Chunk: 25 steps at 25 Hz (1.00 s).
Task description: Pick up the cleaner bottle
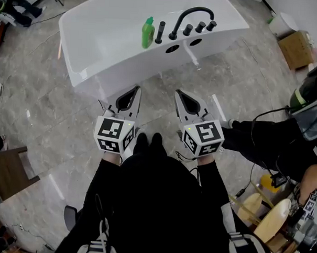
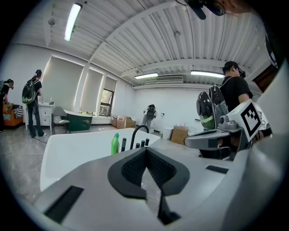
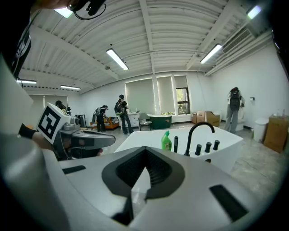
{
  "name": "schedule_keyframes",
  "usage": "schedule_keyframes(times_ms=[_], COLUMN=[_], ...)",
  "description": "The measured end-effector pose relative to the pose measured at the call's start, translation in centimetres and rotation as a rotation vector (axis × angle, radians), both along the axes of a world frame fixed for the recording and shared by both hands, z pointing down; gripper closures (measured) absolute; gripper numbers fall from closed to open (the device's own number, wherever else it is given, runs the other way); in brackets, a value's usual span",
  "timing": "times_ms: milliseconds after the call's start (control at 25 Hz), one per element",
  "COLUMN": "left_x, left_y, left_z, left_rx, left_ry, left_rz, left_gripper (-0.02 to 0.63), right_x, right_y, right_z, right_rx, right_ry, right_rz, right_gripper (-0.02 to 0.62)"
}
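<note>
The green cleaner bottle (image 1: 147,32) stands upright on the rim of a white bathtub (image 1: 99,42), just left of a black faucet (image 1: 187,19) and its knobs. My left gripper (image 1: 136,89) and right gripper (image 1: 178,91) hover side by side in front of the tub's near wall, well short of the bottle. Both point toward the tub with jaws together and nothing between them. In the left gripper view the bottle (image 2: 115,144) shows beyond my left gripper (image 2: 145,150). In the right gripper view the bottle (image 3: 166,141) stands past my right gripper (image 3: 145,149).
A cardboard box (image 1: 296,49) and a white bucket (image 1: 282,22) sit on the grey floor at the far right. A wooden stool (image 1: 7,172) is at the left. Gear and cables lie at the right. People (image 3: 119,113) stand far back in the room.
</note>
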<state>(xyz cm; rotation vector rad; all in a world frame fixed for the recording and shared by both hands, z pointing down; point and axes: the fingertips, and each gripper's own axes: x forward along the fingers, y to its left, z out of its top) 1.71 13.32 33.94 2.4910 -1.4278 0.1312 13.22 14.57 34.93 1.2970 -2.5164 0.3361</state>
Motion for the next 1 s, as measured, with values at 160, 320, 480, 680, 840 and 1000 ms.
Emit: schedule_keyframes(times_ms=[160, 320, 480, 680, 840, 1000], left_x=[0.1, 0.5, 1.3, 2.3, 2.9, 3.4], left_y=[-0.4, -0.9, -1.4, -2.7, -3.8, -4.8], left_z=[0.1, 0.2, 0.2, -0.2, -0.4, -0.8], left_rx=[0.0, -0.001, 0.001, 0.011, 0.015, 0.019], left_ry=[0.0, 0.0, 0.002, -0.001, -0.002, -0.009], left_rz=[-0.005, -0.007, -0.016, -0.033, -0.051, -0.067], left_gripper=[0.6, 0.6, 0.6, 0.6, 0.6, 0.6], right_x=[0.4, 1.1, 1.9, 3.5, 4.7, 5.5], right_y=[-0.4, -0.7, -0.9, -2.0, -3.0, -3.8], right_z=[0.0, 0.4, 0.5, 0.2, 0.1, -0.1], right_rx=[-0.004, -0.017, -0.023, -0.016, -0.01, -0.002], right_ry=[-0.015, -0.03, -0.035, -0.038, -0.038, -0.035], right_rz=[0.006, 0.011, -0.003, -0.001, 0.004, 0.0], right_gripper=[0.594, 0.594, 0.594, 0.594, 0.594, 0.594])
